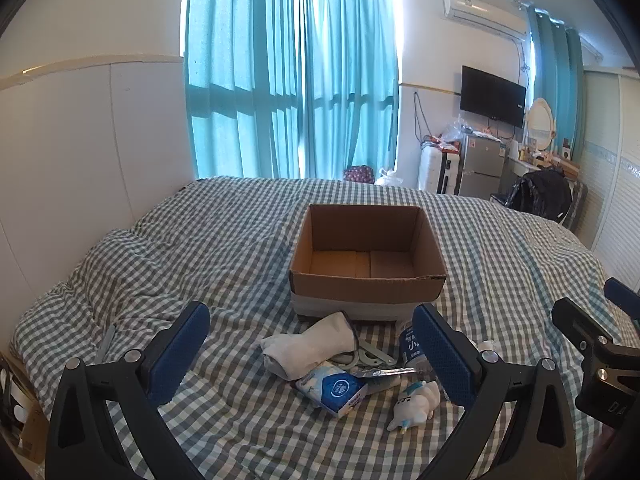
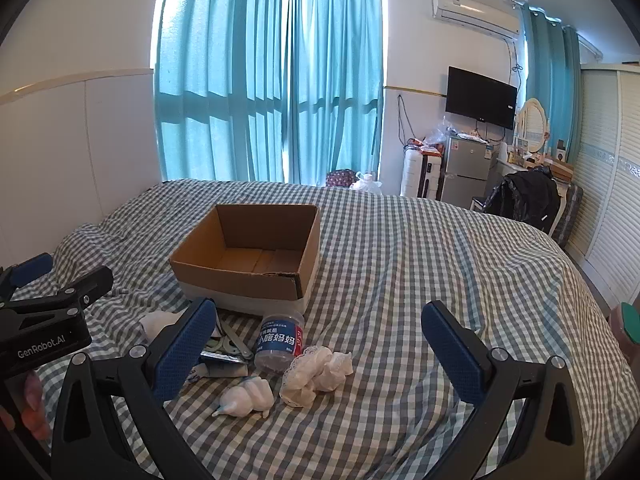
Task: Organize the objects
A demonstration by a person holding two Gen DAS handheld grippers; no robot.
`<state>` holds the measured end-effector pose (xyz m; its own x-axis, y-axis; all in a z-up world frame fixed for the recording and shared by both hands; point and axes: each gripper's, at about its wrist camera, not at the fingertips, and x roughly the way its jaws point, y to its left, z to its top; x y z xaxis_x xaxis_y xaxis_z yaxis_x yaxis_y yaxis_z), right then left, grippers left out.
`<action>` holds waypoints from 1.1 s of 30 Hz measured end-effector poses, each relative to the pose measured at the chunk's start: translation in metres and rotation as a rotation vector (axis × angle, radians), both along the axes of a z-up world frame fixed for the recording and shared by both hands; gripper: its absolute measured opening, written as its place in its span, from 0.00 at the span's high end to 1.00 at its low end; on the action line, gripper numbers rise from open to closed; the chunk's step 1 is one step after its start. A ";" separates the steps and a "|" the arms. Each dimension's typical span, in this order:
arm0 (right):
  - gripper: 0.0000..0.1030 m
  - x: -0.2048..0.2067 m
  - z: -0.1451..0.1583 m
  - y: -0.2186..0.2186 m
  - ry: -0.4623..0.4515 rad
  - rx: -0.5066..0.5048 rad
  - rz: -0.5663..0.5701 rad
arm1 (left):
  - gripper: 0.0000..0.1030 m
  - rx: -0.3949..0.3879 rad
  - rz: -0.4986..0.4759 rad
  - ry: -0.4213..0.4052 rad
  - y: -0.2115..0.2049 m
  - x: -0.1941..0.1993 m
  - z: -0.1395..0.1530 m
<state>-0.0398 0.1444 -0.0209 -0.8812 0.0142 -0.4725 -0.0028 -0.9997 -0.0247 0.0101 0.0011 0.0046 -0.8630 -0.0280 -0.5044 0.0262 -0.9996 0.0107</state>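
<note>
Both grippers, left gripper (image 1: pixel 312 356) and right gripper (image 2: pixel 320 340), hover with jaws released over the bed (image 2: pixel 400 260); sock (image 1: pixel 312 344), bottle (image 2: pixel 279 340) and toy (image 2: pixel 248 396) crowd before the cardboard box (image 1: pixel 368 264).

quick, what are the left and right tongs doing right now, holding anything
Left tongs: open, holding nothing, above the pile on the bed.
Right tongs: open, holding nothing.

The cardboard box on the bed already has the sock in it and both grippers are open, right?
Not quite: the cardboard box is empty. The left wrist view shows the sock lying on the bed in front of it. Both the left gripper and right gripper are open.
</note>
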 end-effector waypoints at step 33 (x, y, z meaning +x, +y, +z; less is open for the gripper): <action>0.00 0.010 0.000 -0.025 -0.007 0.040 0.072 | 0.00 -0.006 0.000 0.014 -0.014 0.015 -0.002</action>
